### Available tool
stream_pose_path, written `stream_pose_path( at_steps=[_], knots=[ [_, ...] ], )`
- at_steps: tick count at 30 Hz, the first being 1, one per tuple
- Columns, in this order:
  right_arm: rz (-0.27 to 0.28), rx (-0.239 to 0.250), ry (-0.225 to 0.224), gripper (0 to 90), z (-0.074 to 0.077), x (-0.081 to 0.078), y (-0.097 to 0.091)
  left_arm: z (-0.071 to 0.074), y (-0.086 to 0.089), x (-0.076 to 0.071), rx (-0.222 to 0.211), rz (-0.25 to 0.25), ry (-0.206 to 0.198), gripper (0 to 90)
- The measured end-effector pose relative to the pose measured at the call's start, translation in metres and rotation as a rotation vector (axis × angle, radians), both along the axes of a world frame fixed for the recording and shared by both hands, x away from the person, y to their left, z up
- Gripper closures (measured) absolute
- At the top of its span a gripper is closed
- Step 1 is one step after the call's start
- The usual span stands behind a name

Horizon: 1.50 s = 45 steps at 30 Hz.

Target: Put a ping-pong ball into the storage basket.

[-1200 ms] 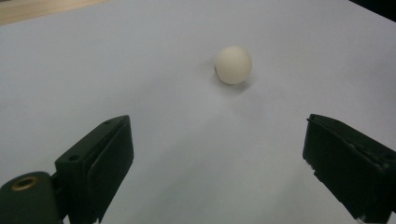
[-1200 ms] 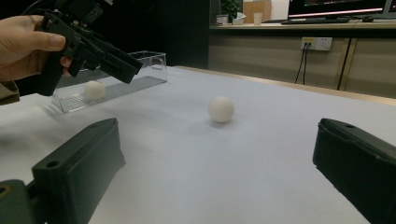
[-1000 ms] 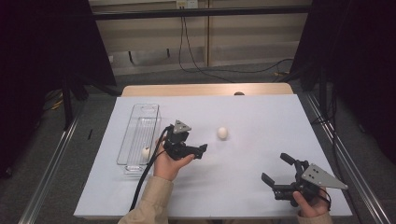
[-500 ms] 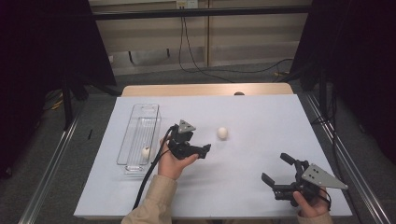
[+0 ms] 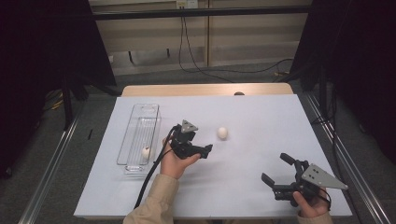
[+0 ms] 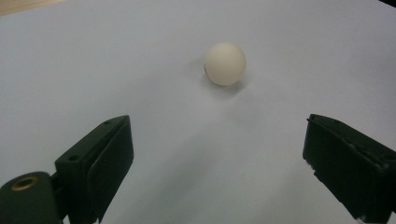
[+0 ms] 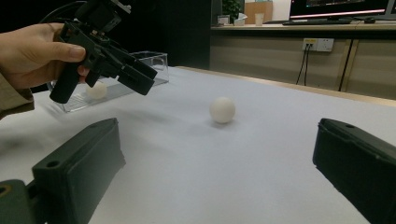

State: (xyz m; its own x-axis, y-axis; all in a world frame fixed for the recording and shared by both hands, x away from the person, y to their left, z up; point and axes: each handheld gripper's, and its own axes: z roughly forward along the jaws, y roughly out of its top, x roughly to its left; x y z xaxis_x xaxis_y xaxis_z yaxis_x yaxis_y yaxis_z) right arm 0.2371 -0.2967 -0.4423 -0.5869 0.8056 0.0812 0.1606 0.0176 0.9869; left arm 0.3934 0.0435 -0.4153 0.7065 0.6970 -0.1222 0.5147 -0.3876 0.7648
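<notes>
At the table's left side, a clear tray (image 5: 140,135) is lying lengthwise away from the person, with one small white ball (image 5: 146,151) sitting inside it near its close end. Just right of the tray, the left gripper (image 5: 198,150) is hovering over the white table (image 5: 252,116), its jaws standing wide apart and holding nothing. Ahead of those jaws and a little to the right, the loose ball (image 5: 222,133) is resting on the bare surface, near but not touching them. Being round, it is offering no long axis to line up with, so the approach is depending only on direction. Farther right and nearer the person, the right gripper (image 5: 280,176) is sitting well apart from the loose ball, jaws likewise spread and empty; the left one is clearly the nearer.

From the left gripper view, the loose ball (image 6: 225,64) is lying beyond the jaws, roughly midway between them, with open table in the gap, which the high view is not making plain. From the right gripper view, the left gripper (image 7: 135,74) is pointing down at a slant toward the loose ball (image 7: 222,110), and the tray (image 7: 116,79) with its ball (image 7: 97,90) is showing behind it.
</notes>
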Motion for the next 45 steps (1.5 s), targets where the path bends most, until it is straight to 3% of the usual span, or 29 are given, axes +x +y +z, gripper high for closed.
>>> stream_pose_path(
  at_steps=[6, 41, 45],
  knots=[
    [0.0, -0.001, -0.001, 0.7, 0.0, 0.0, 0.0, -0.003, -0.004, 0.002, 0.013, -0.007, 0.002, 8.7],
    [0.002, 0.003, -0.002, 0.9, 0.0, 0.0, -0.001, -0.017, -0.024, 0.011, -0.021, -0.007, 0.027, 8.7],
    [0.003, 0.003, -0.002, 0.8, 0.0, 0.0, 0.0, -0.019, -0.026, 0.013, -0.01, -0.01, 0.025, 8.7]
  ],
)
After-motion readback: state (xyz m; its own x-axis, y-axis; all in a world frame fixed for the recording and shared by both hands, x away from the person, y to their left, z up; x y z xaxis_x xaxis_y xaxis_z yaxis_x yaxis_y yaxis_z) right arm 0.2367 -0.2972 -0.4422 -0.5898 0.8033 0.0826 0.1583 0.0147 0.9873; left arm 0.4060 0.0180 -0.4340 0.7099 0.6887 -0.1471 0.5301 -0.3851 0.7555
